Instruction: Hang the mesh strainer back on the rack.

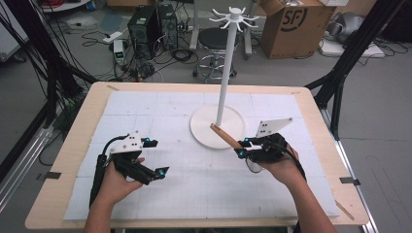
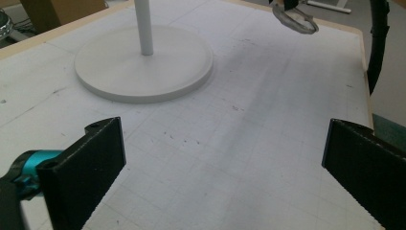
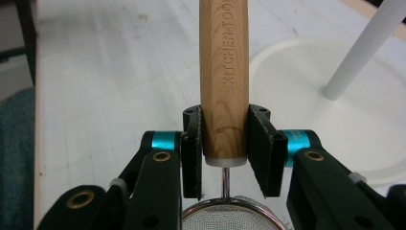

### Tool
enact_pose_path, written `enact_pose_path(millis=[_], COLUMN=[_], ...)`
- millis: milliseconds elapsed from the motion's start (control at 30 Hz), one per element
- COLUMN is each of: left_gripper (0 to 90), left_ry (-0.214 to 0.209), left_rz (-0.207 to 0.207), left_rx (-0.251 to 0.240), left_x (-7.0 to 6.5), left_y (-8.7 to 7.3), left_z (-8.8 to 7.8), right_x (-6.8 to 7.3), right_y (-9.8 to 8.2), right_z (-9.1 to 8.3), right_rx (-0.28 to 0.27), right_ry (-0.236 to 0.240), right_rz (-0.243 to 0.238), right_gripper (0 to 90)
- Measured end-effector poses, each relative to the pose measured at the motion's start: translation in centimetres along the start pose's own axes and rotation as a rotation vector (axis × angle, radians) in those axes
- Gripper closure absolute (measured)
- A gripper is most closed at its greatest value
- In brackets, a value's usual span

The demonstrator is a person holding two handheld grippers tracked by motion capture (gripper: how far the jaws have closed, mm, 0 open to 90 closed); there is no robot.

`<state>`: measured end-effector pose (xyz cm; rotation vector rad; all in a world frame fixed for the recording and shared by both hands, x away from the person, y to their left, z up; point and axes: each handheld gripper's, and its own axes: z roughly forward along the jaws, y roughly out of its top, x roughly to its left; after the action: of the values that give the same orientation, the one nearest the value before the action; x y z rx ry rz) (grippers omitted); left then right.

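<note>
While the right claw [image 3: 224, 155] clamps the wooden handle [image 3: 224, 72] of a mesh strainer [image 3: 230, 215] near the hook stand [image 1: 222, 73] — likely for hanging — the left claw [image 2: 222, 167] waits open above the bench [image 1: 87, 116].

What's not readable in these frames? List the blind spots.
- Strainer mesh bowl: cut off by the bottom edge in the right gripper view; in the high view the right claw and hand cover most of it.
- Wooden handle far tip: runs past the top edge in the right gripper view.
- Hook stand hooks: too small in the high view to count surely; the left gripper view cuts its pole off at the top edge.
</note>
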<state>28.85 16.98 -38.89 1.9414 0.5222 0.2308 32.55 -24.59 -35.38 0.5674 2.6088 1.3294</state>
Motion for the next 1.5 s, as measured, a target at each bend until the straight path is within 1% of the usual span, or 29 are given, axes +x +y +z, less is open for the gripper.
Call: enact_pose_path(millis=[100, 233, 367, 400, 433, 467, 533, 667, 700, 767, 800, 900, 967, 1033, 1100, 1300, 1500], left_gripper=[1.7, 1.7, 1.7, 1.7, 1.7, 1.6, 1.7, 1.7, 1.7, 1.7, 1.7, 1.7, 1.7, 1.7, 1.6, 1.7, 1.7], left_ry=[0.000, 0.000, -0.001, 0.000, 0.003, 0.001, -0.001, -0.008, -0.009, -0.007, -0.007, -0.015, -0.015, -0.020, -0.029, -0.028, -0.029], left_rz=[0.000, -0.001, -0.002, -0.008, -0.007, -0.007, -0.006, -0.001, -0.003, -0.001, -0.001, -0.004, -0.004, -0.004, 0.000, 0.001, -0.001], left_rx=[0.000, -0.001, -0.009, -0.011, -0.012, -0.013, -0.024, -0.020, -0.019, -0.023, -0.023, -0.027, -0.026, -0.022, -0.024, -0.029, -0.028], left_x=[0.0, 0.0, 0.0, 0.0, 0.0, 0.0, 0.0, -0.1, -0.1, 0.0, 0.0, 0.0, 0.0, -0.1, -0.1, -0.1, -0.1], left_y=[0.0, 0.0, 0.0, 0.0, 0.0, 0.0, 0.0, 0.1, 0.1, 0.1, 0.1, 0.1, 0.1, 0.0, 0.1, 0.1, 0.1], left_z=[0.0, 0.0, -0.1, -0.1, -0.1, -0.2, -0.2, -0.2, -0.2, -0.2, -0.2, -0.2, -0.2, -0.2, -0.1, -0.2, -0.2], right_x=[-0.2, -0.7, -1.1, -1.2, -1.2, -1.5, -1.7, -2.5, -2.7, -3.0, -3.2, -3.7, -4.0, -4.3, -4.5, -5.2, -5.9], right_y=[0.4, 1.0, 1.6, 1.8, 1.8, 2.2, 2.6, 3.2, 3.4, 3.6, 3.7, 4.3, 4.8, 5.3, 5.8, 6.8, 7.7], right_z=[-0.9, -2.0, -3.0, -3.2, -3.2, -3.7, -4.2, -5.2, -5.4, -5.7, -5.9, -6.5, -7.1, -7.6, -8.2, -9.7, -10.4], right_rx=[-0.055, -0.111, -0.153, -0.165, -0.165, -0.188, -0.206, -0.250, -0.252, -0.266, -0.270, -0.278, -0.289, -0.298, -0.305, -0.356, -0.360], right_ry=[0.017, 0.025, 0.029, 0.026, 0.026, 0.027, 0.026, 0.027, 0.036, 0.042, 0.041, 0.025, 0.023, 0.031, 0.028, 0.016, -0.002], right_rz=[0.003, 0.008, 0.006, 0.004, 0.004, 0.003, 0.010, 0.011, 0.018, 0.006, 0.012, 0.002, 0.004, -0.008, -0.018, -0.030, -0.034], right_gripper=[68.8, 68.8, 68.8, 68.8, 68.8, 68.8, 68.7, 68.7, 68.7, 68.7, 68.7, 68.7, 68.7, 68.7, 68.7, 68.7, 68.7])
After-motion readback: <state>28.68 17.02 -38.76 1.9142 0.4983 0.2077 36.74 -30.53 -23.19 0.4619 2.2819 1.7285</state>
